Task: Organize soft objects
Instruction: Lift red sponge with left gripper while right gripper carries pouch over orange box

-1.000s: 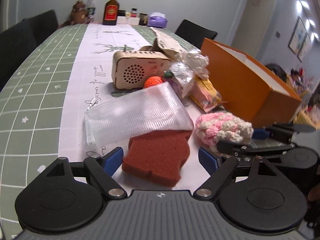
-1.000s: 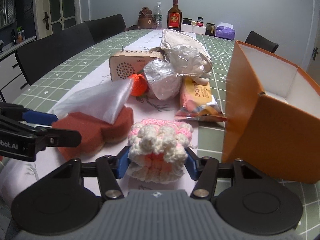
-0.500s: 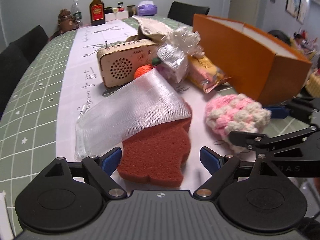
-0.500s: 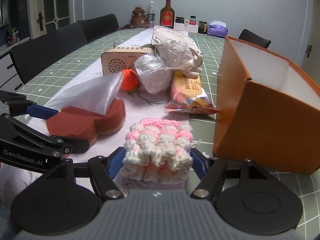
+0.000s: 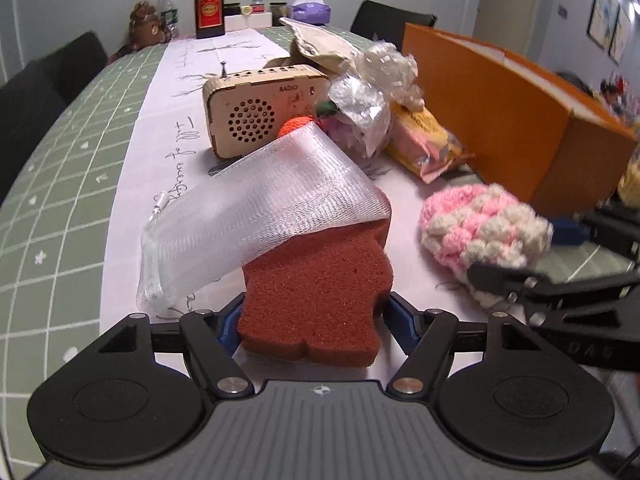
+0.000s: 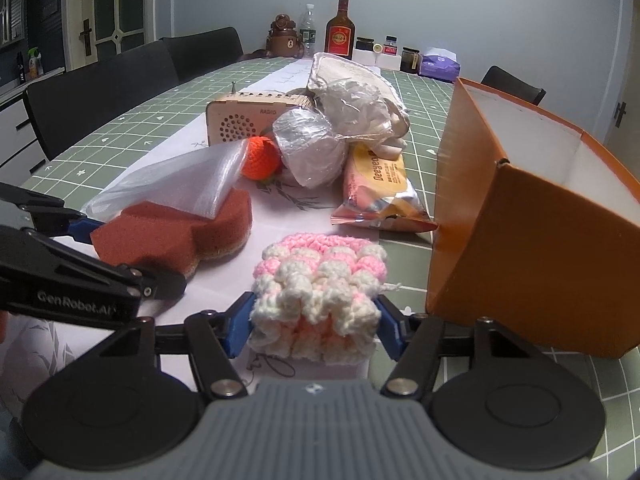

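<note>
The jaws of the left gripper (image 5: 312,322) are closing on the near end of a red-brown sponge (image 5: 320,292), its blue pads at either side, seemingly to lift it; a white mesh bag (image 5: 256,216) drapes over its far end; the right gripper (image 6: 314,326) is closing on a pink-and-white knitted piece (image 6: 320,280), pads pressing its sides; an open orange box (image 6: 516,216) stands just right, likely their destination.

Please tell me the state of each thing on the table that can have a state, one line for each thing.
left gripper: jaws closing, pads at the red sponge's sides.
right gripper: jaws closing, pads against the crochet piece.
red sponge: flat on the table, partly covered.
mesh bag: draped over the sponge's far end.
crochet piece: on the table, between the pads.
orange box: open, inside looks empty.
</note>
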Available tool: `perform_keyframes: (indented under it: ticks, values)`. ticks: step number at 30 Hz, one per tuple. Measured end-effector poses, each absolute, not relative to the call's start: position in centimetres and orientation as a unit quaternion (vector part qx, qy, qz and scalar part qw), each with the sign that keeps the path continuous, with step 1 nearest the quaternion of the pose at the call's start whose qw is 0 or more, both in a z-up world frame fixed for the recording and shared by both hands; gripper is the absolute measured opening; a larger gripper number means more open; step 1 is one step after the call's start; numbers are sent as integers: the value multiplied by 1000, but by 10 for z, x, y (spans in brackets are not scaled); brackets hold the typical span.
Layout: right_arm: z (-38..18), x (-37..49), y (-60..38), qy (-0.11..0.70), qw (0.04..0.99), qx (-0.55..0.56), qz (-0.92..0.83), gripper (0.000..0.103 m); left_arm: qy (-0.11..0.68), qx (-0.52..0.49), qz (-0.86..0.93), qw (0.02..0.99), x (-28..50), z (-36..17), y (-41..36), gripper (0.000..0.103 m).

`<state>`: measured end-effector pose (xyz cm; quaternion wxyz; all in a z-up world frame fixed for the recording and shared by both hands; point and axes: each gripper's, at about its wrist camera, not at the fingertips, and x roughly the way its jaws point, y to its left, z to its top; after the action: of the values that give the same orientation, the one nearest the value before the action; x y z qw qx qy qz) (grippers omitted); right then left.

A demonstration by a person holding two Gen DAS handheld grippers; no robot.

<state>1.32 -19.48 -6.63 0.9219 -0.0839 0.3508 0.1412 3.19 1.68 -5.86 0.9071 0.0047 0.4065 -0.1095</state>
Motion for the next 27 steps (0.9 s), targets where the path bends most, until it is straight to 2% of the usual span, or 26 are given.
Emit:
perform_keyframes:
  ticks: [8,13,15,18,21,23,27]
  values:
    - [-69,14,-192,362,918,-85,135,75,365,-201,-173,892,29,-23,50,81]
    - [-70,12,-190,362,918,-92,133,74,341,-375,-242,827,36,-26,73,81]
    - [-69,11,-190,360,919,-93,134,71,344,-394,-235,819,39,-32,76,81]
    - [-67,10,-191,355,921,-91,136,59,350,-397,-225,818,40,-37,77,81]
    - [-60,10,-192,348,923,-88,139,44,344,-403,-236,814,40,-35,77,81]
    - [-54,8,-192,339,926,-89,141,30,337,-401,-242,817,40,-30,78,81]
    - [-42,9,-194,331,927,-87,152,25,324,-399,-256,819,39,-20,77,81]
